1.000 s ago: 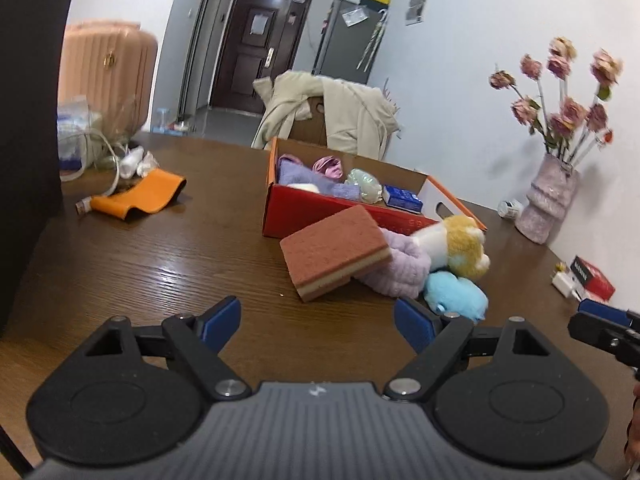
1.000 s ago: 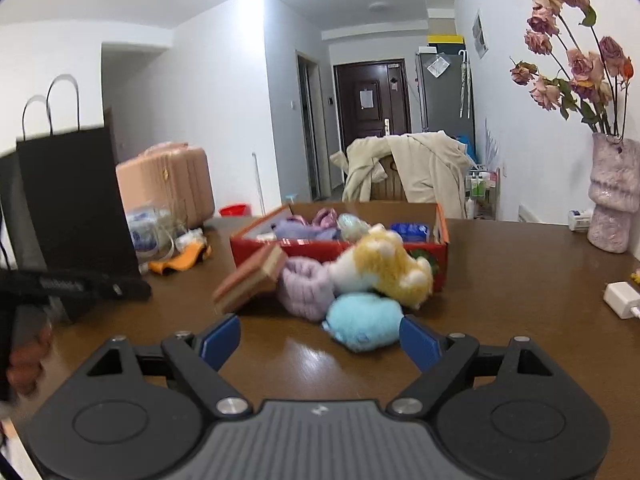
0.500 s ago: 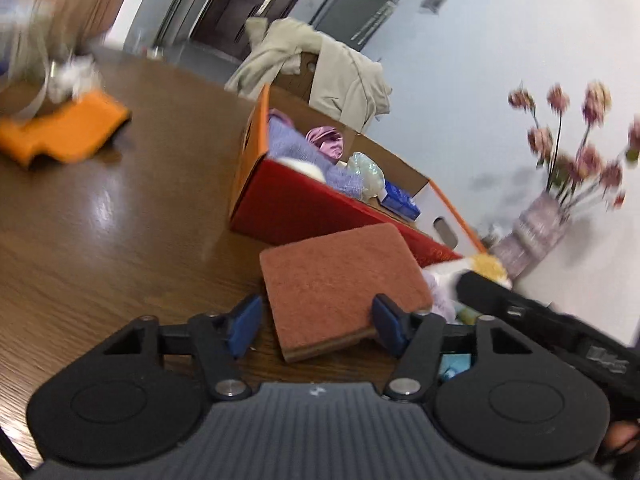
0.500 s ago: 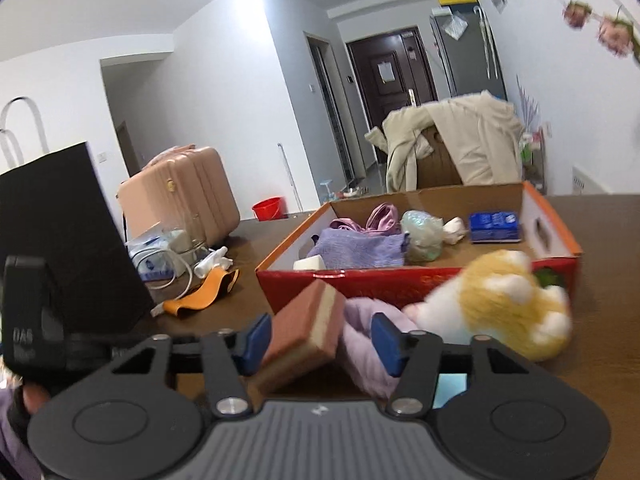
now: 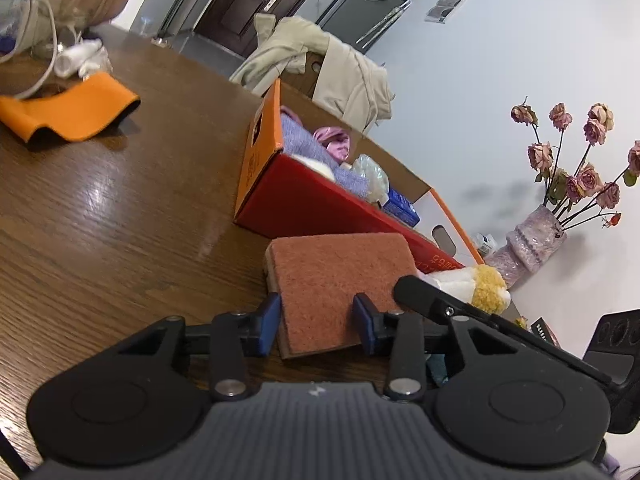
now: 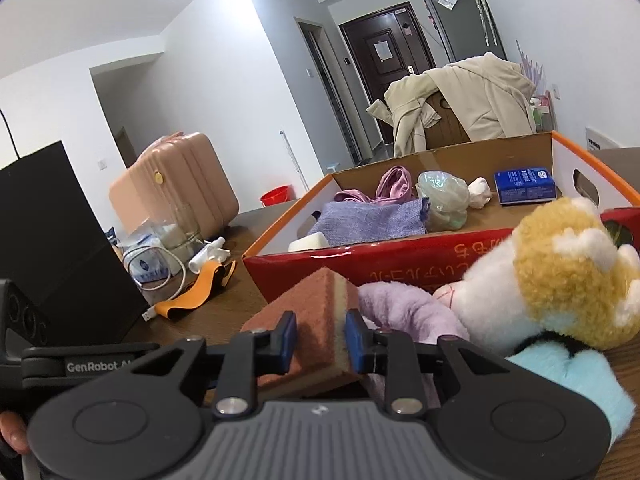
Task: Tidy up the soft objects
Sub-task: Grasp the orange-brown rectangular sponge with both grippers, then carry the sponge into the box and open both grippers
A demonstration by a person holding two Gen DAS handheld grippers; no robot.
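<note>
Wooden table (image 5: pixel 100 216) held a red box (image 5: pixel 320 204); left gripper (image 5: pixel 316 322) and right gripper (image 6: pixel 320 338) were both closing on one sponge (image 5: pixel 340 284).

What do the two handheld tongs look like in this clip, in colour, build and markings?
Both the left tongs and right tongs share one build: matte black linkage arms with silver pivot screws, blue rubber pads, two round black discs, and a ribbed grey centre plate. In the right wrist view, the left tongs' black bar reads "GenRobot" in white.
</note>
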